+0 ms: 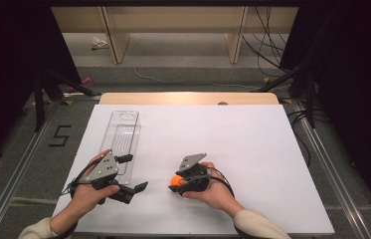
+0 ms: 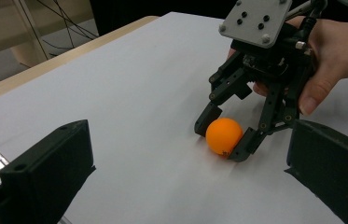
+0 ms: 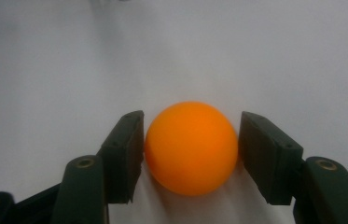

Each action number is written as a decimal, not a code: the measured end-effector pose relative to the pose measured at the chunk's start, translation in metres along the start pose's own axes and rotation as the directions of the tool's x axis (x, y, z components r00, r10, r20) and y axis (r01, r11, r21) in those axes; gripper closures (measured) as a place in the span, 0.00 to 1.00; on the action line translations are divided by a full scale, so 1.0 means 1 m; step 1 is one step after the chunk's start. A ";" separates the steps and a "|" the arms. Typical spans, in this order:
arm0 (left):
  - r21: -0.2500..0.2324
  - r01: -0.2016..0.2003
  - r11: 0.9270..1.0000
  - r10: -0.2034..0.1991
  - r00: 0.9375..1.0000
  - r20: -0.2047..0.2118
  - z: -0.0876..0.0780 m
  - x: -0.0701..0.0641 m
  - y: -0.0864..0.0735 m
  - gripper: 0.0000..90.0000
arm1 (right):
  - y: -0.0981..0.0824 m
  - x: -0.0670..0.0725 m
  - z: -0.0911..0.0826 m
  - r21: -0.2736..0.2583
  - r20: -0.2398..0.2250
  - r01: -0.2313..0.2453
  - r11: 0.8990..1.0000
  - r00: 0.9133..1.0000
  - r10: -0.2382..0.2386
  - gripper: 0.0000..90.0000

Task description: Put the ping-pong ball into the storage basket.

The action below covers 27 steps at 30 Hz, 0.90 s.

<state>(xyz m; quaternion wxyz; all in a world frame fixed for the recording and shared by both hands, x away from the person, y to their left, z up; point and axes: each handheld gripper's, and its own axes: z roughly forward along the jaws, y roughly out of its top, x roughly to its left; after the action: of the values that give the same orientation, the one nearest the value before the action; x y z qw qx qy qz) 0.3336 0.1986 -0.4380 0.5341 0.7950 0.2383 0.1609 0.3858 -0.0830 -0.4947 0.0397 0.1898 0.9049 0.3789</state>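
The right gripper (image 3: 190, 154) is clamped on the ball (image 3: 190, 147) on the counter (image 1: 232, 139); the tray (image 1: 123, 137) lies far-left, beside the left gripper (image 1: 131, 174), jaws apart.

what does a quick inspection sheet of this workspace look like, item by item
surface: white sheet over a wooden table, flat.
job's things: orange ball resting on the sheet; clear plastic tray at far left, nothing seen inside.
clutter: nothing seen.
grippers: right claw with its pads against both sides of the ball; left claw open, holding nothing, beside the tray's near end.
cables: a black cable trails from each claw; more cables on the floor beyond the table.
surroundings: black stand legs, wooden furniture legs, a "5" mark on the floor.
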 end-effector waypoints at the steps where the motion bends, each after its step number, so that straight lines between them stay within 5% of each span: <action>1: 0.001 -0.001 1.000 0.001 1.000 0.000 0.000 0.000 0.000 0.00 | 0.000 0.000 0.000 0.000 0.000 0.002 1.000 1.000 -0.002 0.51; 27: -0.001 0.000 1.000 0.000 1.000 0.000 0.000 0.000 0.000 0.00 | 0.004 0.001 -0.004 -0.011 0.002 0.012 1.000 1.000 -0.012 0.57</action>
<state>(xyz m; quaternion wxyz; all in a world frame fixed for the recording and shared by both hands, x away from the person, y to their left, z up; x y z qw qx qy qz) 0.3338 0.1991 -0.4379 0.5345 0.7947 0.2385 0.1609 0.3849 -0.0828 -0.4894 0.0437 0.1846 0.9039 0.3833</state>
